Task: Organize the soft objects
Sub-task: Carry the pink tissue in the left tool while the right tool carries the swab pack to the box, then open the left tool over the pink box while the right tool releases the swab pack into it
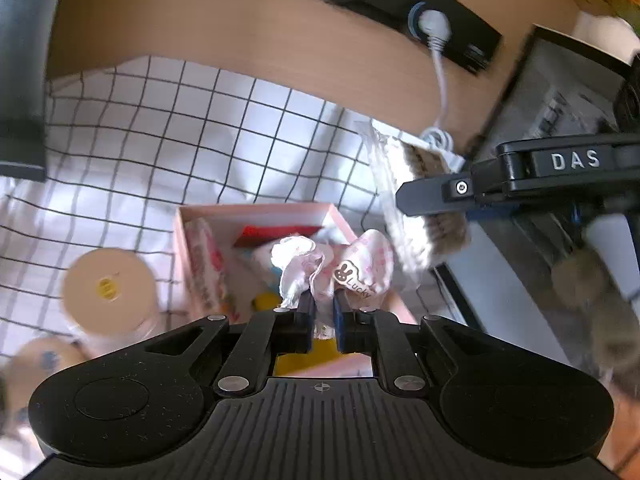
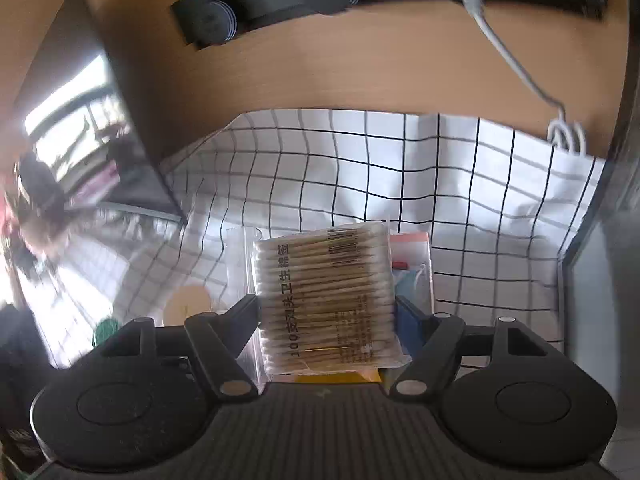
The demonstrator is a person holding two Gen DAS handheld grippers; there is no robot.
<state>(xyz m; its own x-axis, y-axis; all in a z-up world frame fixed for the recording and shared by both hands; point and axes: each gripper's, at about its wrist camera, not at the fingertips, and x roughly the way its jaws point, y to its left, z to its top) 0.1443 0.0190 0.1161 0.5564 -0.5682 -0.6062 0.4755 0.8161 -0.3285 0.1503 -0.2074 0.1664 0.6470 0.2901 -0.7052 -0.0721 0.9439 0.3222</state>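
Soft objects are held in both tools above a grid-patterned cloth (image 2: 460,184). Left gripper (image 1: 322,312): jaws nearly together, pinching the gathered neck of a small pink-and-white pouch (image 1: 352,268) bearing a rabbit label. The pouch stands just ahead of the fingertips, directly over the near half of an open pink box (image 1: 182,248). The box already contains several packets; its far wall and left wall are clear of the pouch, and its right wall runs close under the pouch.

Right gripper (image 2: 326,312): jaws set wide, clamped on the two long sides of a clear pack of cotton swabs (image 2: 324,296), which projects forward between the fingers. In the left wrist view the same pack (image 1: 404,184) hangs ahead and to the right of the left tool, just beyond the box's right corner, with one black finger (image 1: 436,196) of the right gripper across it.

A round tan lid (image 1: 108,288) sits left of the box, near its wall. Open cloth lies ahead of both tools up to the wooden back panel (image 1: 260,44). A dark framed panel (image 1: 560,112) bounds the right side, and a white cable (image 1: 440,80) hangs down to the cloth's far right edge.
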